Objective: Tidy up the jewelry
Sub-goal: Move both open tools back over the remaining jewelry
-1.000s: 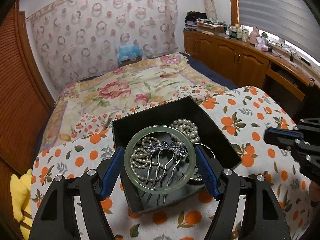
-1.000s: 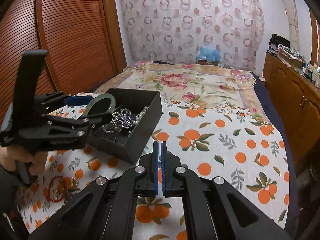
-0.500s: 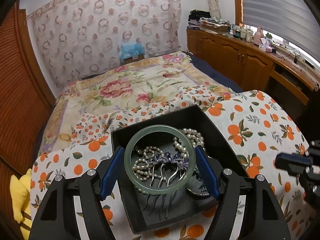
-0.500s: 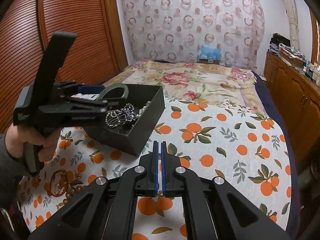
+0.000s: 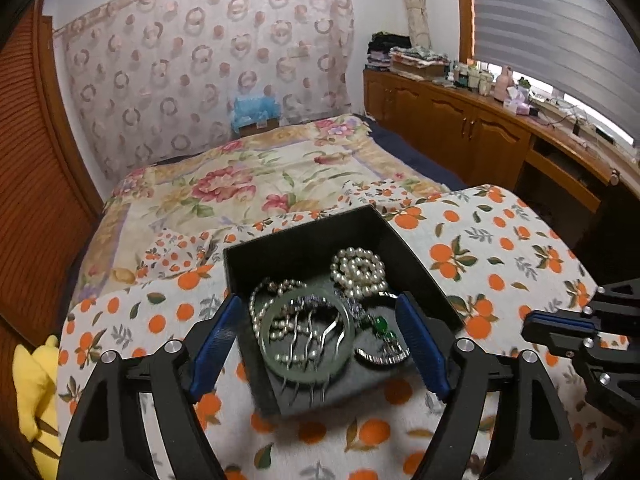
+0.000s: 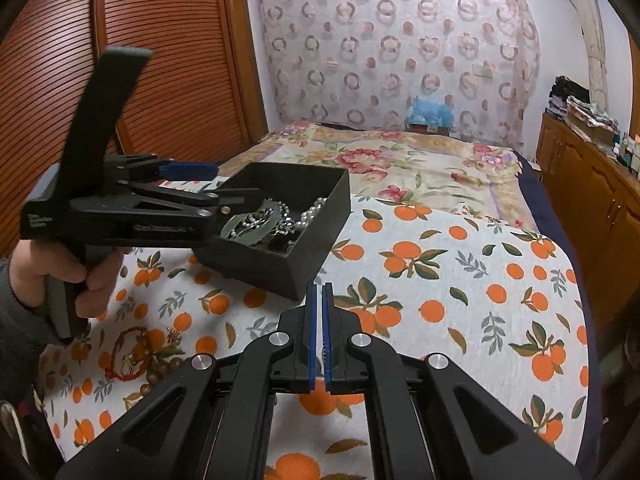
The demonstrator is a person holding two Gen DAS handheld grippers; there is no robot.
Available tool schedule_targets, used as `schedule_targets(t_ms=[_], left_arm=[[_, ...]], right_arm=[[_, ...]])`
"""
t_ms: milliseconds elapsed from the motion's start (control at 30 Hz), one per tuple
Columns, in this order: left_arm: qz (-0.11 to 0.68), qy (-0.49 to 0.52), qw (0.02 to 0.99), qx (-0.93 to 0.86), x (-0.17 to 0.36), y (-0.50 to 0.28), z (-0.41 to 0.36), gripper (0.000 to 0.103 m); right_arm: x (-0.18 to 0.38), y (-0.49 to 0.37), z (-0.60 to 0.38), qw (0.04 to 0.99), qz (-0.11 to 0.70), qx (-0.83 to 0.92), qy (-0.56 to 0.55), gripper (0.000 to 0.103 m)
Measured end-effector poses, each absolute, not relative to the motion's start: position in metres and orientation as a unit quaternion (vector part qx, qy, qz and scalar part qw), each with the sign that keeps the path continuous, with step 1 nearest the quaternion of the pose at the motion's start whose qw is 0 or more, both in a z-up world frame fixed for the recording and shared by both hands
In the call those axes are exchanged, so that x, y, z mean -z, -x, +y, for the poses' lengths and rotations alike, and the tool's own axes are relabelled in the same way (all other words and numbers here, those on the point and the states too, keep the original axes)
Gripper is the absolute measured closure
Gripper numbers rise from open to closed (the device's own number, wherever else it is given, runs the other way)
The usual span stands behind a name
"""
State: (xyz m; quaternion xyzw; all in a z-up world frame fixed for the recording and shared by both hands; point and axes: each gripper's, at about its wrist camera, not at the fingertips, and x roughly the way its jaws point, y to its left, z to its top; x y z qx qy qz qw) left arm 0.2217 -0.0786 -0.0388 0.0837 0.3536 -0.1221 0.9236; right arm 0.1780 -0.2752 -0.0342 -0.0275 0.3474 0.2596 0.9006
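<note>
A black open box (image 5: 296, 240) stands on the orange-print cloth and also shows in the right wrist view (image 6: 320, 220). Inside it lie a pale green jade bangle (image 5: 267, 344), a coiled pearl strand (image 5: 358, 266), a silver hair comb (image 5: 308, 332) and a green-stone pendant (image 5: 379, 325). My left gripper (image 5: 318, 334) is open just above the box, its blue pads on either side of the bangle and apart from it. The bangle (image 6: 256, 229) lies in the box. My right gripper (image 6: 319, 320) is shut and empty, right of the box.
A red bead bracelet and brown beads (image 6: 132, 354) lie on the cloth (image 6: 440, 280) at the front left. A yellow soft toy (image 5: 32, 392) sits at the left edge. A floral bed (image 5: 260, 184) lies behind, wooden cabinets (image 5: 480, 140) to the right.
The left gripper opened and let go of the jade bangle, which dropped into the box onto the comb and pearls. The right gripper stayed shut, nearly still.
</note>
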Motion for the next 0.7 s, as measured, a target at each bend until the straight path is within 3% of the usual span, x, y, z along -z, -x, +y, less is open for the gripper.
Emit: schedule_targets(t_ms=[133, 467, 533, 700], left_arm=[[0.346, -0.071, 0.927, 0.129, 0.038, -0.196, -0.065, 0.021], [0.356, -0.081, 0.92, 0.141, 0.053, -0.15, -0.042, 0.021], [0.361, -0.077, 0.919, 0.142, 0.059, -0.141, -0.036, 0.021], [0.383, -0.063, 0.911, 0.142, 0.076, -0.117, -0.017, 0.021]], right_arm=[[0.034, -0.165, -0.269, 0.897, 0.346, -0.272, 0.037, 0.091], [0.052, -0.131, -0.235, 0.876, 0.359, -0.311, 0.081, 0.09], [0.055, -0.127, -0.23, 0.872, 0.366, -0.314, 0.087, 0.078], [0.063, -0.12, -0.221, 0.861, 0.381, -0.319, 0.105, 0.076]])
